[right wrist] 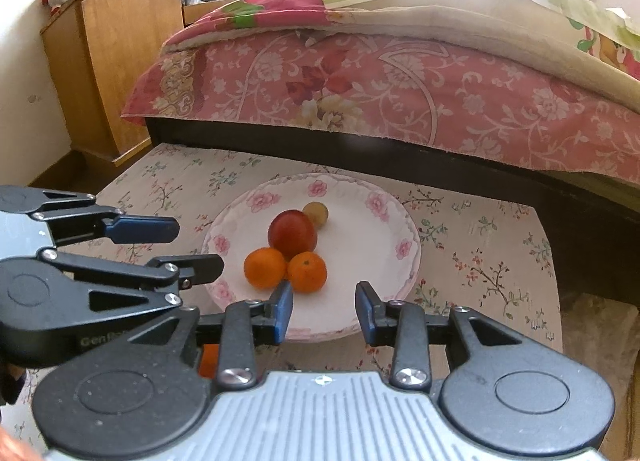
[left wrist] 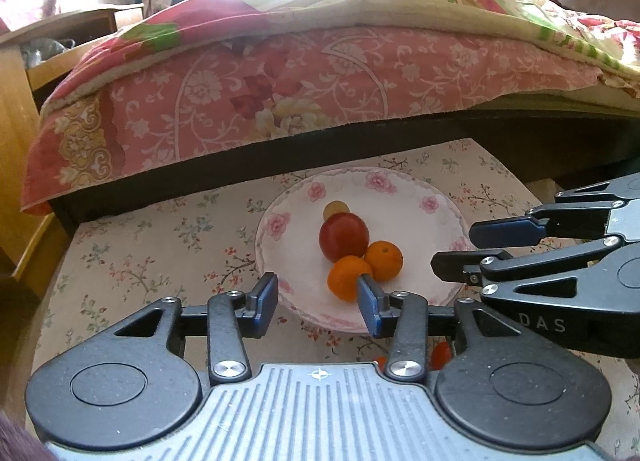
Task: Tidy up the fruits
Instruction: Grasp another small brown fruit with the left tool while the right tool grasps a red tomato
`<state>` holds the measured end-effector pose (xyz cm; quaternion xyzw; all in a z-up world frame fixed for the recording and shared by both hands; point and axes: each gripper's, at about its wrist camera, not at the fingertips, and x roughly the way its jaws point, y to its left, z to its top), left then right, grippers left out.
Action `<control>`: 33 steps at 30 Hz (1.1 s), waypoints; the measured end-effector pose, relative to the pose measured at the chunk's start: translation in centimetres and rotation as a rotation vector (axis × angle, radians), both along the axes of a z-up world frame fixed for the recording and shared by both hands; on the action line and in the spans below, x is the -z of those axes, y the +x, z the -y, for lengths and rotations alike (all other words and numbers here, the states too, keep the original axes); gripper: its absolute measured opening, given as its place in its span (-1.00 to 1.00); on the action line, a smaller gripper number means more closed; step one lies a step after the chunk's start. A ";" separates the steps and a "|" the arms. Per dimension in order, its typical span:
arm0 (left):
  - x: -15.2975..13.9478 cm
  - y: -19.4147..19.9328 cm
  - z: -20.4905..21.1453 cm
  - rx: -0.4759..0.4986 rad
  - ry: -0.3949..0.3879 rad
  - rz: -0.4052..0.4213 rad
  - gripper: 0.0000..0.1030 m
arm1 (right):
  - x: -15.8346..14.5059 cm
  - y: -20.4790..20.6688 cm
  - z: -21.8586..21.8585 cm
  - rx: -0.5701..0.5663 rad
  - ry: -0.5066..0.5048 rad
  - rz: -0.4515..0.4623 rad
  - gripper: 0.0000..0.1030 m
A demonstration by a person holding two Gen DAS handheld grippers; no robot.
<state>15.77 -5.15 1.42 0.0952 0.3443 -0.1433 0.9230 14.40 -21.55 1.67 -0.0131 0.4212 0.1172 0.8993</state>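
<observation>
Wooden cabinet: far left, against the wall, beside the bed
Left gripper: jaws apart, nothing between them; hovering at the near rim of the plate, right pad overlapping the nearer orange in its own view
Table: floral cloth cover, set just in front of the bed
Plate: white with pink flower border, centred on the table, holding all four visible fruits
Left orange: near side of the plate, touching the apple and the second orange
Apple: red, middle of the plate, behind both oranges and touching them
Small yellowish fruit: behind the apple, close against it, kind not discernible
Right orange: stem end up, just beside the first
Right gripper: jaws apart, empty, poised over the near edge of the plate, just right of the left gripper
Small red-orange items: partly hidden under the left gripper body, near table edge, identity unclear
Bed: pink floral bedspread over a dark frame, spanning the background to the far right
</observation>
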 end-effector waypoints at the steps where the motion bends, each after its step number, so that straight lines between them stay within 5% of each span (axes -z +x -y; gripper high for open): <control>1: 0.0 -0.1 0.0 0.001 0.000 0.000 0.01 | 0.0 -0.2 0.0 -0.003 -0.001 -0.001 -0.29; 18: -0.2 -3.6 -3.2 -0.035 -0.012 -0.031 0.02 | -0.3 -3.4 -1.0 -0.044 0.007 -0.024 -0.27; 33: 2.6 -6.4 -3.9 0.022 0.035 -0.103 0.03 | -0.4 -7.6 -0.3 -0.018 0.053 -0.077 -0.25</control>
